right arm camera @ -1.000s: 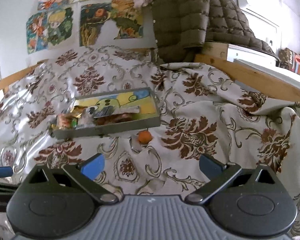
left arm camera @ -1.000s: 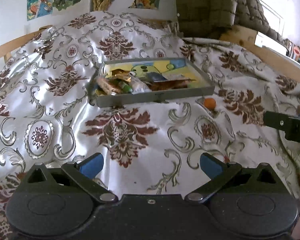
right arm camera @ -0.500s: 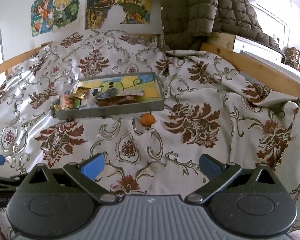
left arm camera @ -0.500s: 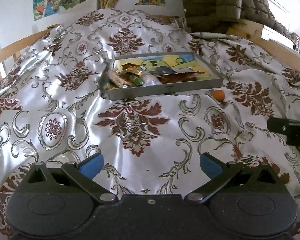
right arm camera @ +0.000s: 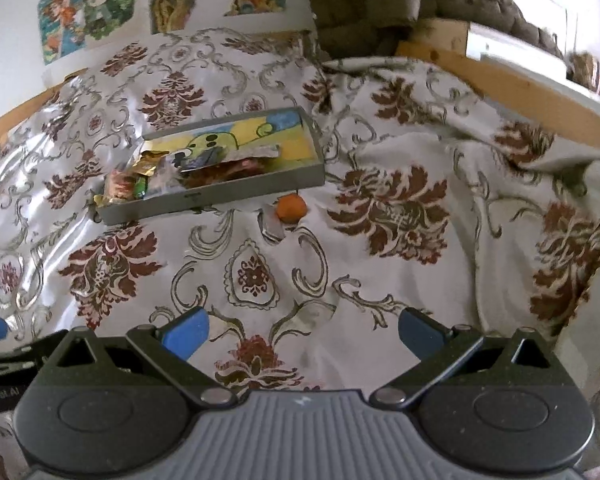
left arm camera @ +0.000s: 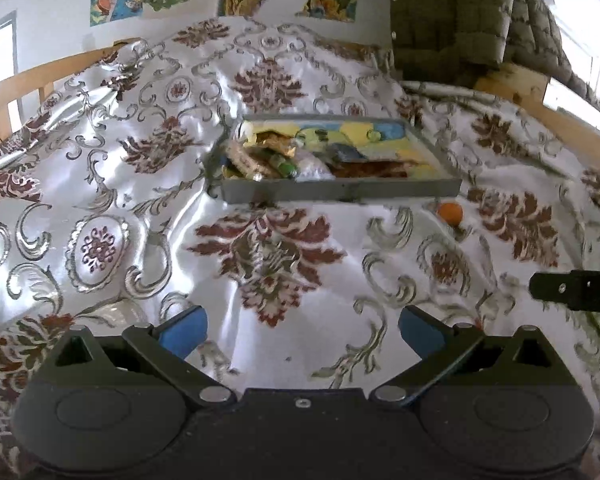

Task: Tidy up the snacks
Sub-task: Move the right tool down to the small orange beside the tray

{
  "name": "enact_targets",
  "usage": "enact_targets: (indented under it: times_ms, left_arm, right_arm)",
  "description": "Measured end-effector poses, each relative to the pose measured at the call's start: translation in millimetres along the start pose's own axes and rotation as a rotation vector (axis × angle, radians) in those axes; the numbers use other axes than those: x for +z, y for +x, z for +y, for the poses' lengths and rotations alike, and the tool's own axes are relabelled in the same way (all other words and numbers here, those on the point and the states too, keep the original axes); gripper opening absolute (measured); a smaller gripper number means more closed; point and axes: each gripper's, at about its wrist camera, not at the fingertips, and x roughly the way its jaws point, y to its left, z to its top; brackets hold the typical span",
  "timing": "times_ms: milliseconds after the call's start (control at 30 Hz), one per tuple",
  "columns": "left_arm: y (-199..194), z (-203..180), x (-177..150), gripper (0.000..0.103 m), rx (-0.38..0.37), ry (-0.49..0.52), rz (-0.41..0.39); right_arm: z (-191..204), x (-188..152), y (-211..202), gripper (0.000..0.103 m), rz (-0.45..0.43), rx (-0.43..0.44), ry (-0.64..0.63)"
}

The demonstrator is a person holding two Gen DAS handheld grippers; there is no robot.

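A grey tray point(left arm camera: 340, 193) with a cartoon-printed bottom lies on the patterned bedspread and holds several wrapped snacks point(left arm camera: 276, 160) at its left end. It also shows in the right wrist view point(right arm camera: 220, 200), with its snacks point(right arm camera: 148, 180). A small orange snack point(left arm camera: 450, 213) lies on the cloth just off the tray's near right corner, seen too in the right wrist view point(right arm camera: 291, 207). My left gripper point(left arm camera: 302, 330) is open and empty, well short of the tray. My right gripper point(right arm camera: 302, 330) is open and empty, well short of the orange snack.
A quilted olive jacket point(left arm camera: 460, 20) hangs at the back right. Wooden bed rails run along the left point(left arm camera: 28, 80) and right point(right arm camera: 520, 84). Posters point(right arm camera: 92, 8) hang on the wall. The right gripper's body point(left arm camera: 580, 290) juts in at the left view's right edge.
Both grippers have risen and tilted down, so the tray and orange snack sit lower and farther in view. Both stay open and empty.
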Motion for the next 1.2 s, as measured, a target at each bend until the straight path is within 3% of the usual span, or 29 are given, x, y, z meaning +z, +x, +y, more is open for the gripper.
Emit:
enact_targets:
  times_ms: [267,500,667,800,1200]
  left_arm:
    - [14.0,-11.2,5.2,0.102,-0.025,0.003,-0.086]
    - [36.1,-14.9,6.4,0.102,-0.064,0.004,-0.062]
    - [49.3,-16.2,4.6,0.102,-0.128,-0.017,-0.038]
    - [59.5,-25.7,7.9,0.102,-0.151,0.026,-0.062]
    - [102.0,-48.0,27.9,0.102,-0.292,0.065,-0.147]
  right_arm:
    - [-21.4,13.9,22.7,0.103,0.058,0.064,0.115]
    - [-24.5,34.0,34.2,0.103,0.037,0.076,0.078]
    - [-27.4,46.5,56.5,0.103,0.087,0.125,0.065]
    - [-31.8,55.4,73.9,0.103,0.095,0.133,0.045]
    - [-42.8,87.5,96.6,0.103,-0.046,0.176,-0.061]
